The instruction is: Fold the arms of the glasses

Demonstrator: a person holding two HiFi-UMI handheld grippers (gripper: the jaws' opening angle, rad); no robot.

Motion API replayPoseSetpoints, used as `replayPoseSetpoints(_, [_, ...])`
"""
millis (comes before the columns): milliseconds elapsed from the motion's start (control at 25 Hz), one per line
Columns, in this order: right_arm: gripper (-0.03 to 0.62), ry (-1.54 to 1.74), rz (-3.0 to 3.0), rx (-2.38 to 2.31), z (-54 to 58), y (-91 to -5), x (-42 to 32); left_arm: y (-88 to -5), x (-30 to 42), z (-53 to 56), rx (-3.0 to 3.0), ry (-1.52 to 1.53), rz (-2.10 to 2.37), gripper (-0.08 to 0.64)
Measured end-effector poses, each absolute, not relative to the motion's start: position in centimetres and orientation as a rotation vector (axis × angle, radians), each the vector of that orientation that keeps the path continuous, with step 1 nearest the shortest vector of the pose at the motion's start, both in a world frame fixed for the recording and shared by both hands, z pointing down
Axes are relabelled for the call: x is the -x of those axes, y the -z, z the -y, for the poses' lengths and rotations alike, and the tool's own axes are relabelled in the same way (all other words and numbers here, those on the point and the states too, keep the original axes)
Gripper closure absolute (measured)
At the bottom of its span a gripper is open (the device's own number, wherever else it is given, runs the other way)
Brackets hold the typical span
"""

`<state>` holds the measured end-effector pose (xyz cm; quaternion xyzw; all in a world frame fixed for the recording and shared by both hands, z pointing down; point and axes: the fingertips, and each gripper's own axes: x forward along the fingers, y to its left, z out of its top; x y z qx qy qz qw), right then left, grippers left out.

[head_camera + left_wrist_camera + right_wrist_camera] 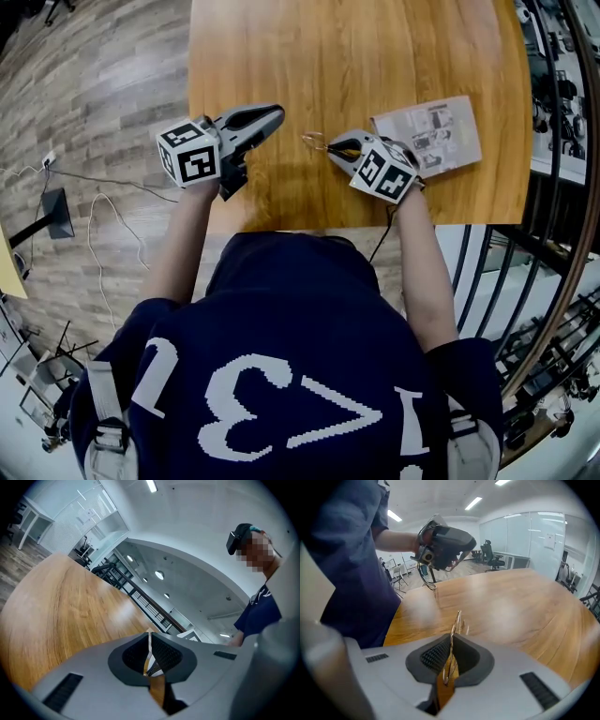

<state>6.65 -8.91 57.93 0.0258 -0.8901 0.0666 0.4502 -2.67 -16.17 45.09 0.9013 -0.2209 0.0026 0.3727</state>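
Note:
Thin gold wire-rimmed glasses (315, 142) stick out from the tip of my right gripper (335, 147), low over the wooden table (356, 56). In the right gripper view the wire rim (457, 623) stands on edge between the dark pads, which are shut on it (452, 641). My left gripper (277, 114) hovers to the left of the glasses, a short gap away, pointing toward them. Its pads meet with only a thin slit and nothing between them (150, 639). The right gripper view also shows the left gripper (447, 545) held up in the air by a hand.
A printed leaflet (429, 136) lies on the table just right of my right gripper. The table's near edge (309, 228) runs close under both hands. A black railing (562, 187) stands to the right, and cables (98, 225) trail over the floor at left.

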Motion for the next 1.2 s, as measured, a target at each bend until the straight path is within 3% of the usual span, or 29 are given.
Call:
replayPoseSetpoints(240, [0.551, -0.232, 2.207, -0.112, 10.5, -57.9, -7.1, -45.1, 2.7, 16.3, -2.303, -0.005, 0.576, 0.531])
replayPoseSetpoints(360, [0.507, -0.212, 2.188, -0.129, 10.9, -58.2, -7.0, -45.3, 2.8, 16.2, -2.298, -0.001, 0.571, 0.531])
replayPoseSetpoints(680, [0.506, -0.081, 2.155, -0.221, 12.0, -57.6, -7.5, -45.0, 2.9, 16.4, -2.314, -0.003, 0.589, 0.531])
replayPoseSetpoints(840, [0.555, -0.025, 2.231, -0.434, 14.0, -53.8, -7.9, -44.0, 2.7, 16.6, -2.371, -0.017, 0.596, 0.531])
replayPoseSetpoints(1200, [0.568, 0.007, 2.537, -1.119, 18.2, -39.2, -11.3, -37.8, 2.7, 18.6, -2.655, -0.078, 0.838, 0.541])
